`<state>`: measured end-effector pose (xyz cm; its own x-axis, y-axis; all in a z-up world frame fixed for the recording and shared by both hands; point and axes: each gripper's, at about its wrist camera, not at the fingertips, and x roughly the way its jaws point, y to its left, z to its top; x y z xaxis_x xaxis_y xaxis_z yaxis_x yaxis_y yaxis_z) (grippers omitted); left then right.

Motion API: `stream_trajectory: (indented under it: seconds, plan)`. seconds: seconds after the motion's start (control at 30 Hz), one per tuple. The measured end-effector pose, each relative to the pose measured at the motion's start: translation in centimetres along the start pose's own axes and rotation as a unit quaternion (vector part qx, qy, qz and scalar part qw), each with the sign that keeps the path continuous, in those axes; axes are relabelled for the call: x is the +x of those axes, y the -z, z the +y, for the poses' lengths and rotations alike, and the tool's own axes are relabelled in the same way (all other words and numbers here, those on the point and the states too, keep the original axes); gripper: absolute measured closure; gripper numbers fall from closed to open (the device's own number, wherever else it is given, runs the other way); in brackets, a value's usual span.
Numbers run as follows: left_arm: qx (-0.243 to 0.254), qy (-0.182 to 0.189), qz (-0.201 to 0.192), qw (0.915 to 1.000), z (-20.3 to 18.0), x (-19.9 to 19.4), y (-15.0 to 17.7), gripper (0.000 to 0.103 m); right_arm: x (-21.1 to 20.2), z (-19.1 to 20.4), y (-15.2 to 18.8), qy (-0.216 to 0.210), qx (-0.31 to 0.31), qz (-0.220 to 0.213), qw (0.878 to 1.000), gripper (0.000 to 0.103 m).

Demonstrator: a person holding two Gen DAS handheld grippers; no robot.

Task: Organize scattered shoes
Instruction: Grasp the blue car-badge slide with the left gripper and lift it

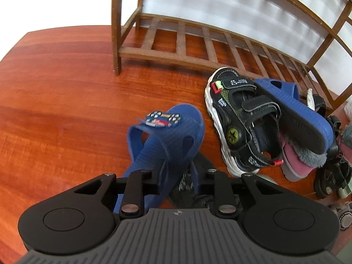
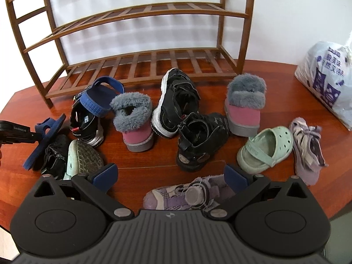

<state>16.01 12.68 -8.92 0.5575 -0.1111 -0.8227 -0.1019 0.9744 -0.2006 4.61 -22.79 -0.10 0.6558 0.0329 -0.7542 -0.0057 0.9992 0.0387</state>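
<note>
Left wrist view: the left gripper (image 1: pixel 176 184) is pinching the blue sandal (image 1: pixel 167 140) directly ahead at its heel strap, a light, bendy, likely floppy shoe, best gripped there; right gripper (image 2: pixel 171 176) gaping wide, empty.

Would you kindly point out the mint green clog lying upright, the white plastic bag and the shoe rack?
mint green clog (image 2: pixel 269 147): right wrist view, on its perforated toe cap.
white plastic bag (image 2: pixel 327 77): right wrist view, on its printed front.
shoe rack (image 2: pixel 140 66): right wrist view, on a bottom-shelf slat.
</note>
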Motion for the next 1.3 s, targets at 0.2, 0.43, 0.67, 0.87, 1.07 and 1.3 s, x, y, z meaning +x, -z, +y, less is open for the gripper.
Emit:
stream_trajectory:
  seconds: [0.2, 0.43, 0.67, 0.87, 1.07, 1.3]
  plan:
    - [0.011, 0.014, 0.006, 0.9998, 0.7, 1.8, -0.8, 0.076, -0.4, 0.9, 0.8, 0.028, 0.023, 0.004, 0.999, 0.000]
    - [0.012, 0.008, -0.014, 0.9998, 0.8, 2.3, -0.6, 0.092, -0.8, 1.5, 1.3, 0.049, 0.043, 0.008, 0.998, 0.000]
    - [-0.004, -0.016, -0.037, 0.9992, 2.0, 0.0, 0.5, 0.093, -0.6, 2.4, 1.3, 0.045, 0.045, 0.014, 0.998, 0.000]
    - [-0.016, -0.026, -0.023, 0.9993, 3.9, -2.6, 2.4, 0.093, 0.2, 4.0, 1.1, 0.021, 0.032, 0.024, 0.999, 0.000]
    - [-0.011, -0.035, -0.003, 0.9993, 5.4, -4.9, 5.3, 0.093, 1.2, 6.1, 0.6, -0.006, 0.011, 0.033, 0.999, 0.000]
    - [-0.022, -0.041, 0.013, 0.9988, 6.5, -6.7, 8.3, 0.093, 2.1, 8.8, 0.3, -0.035, -0.018, 0.042, 0.998, 0.000]
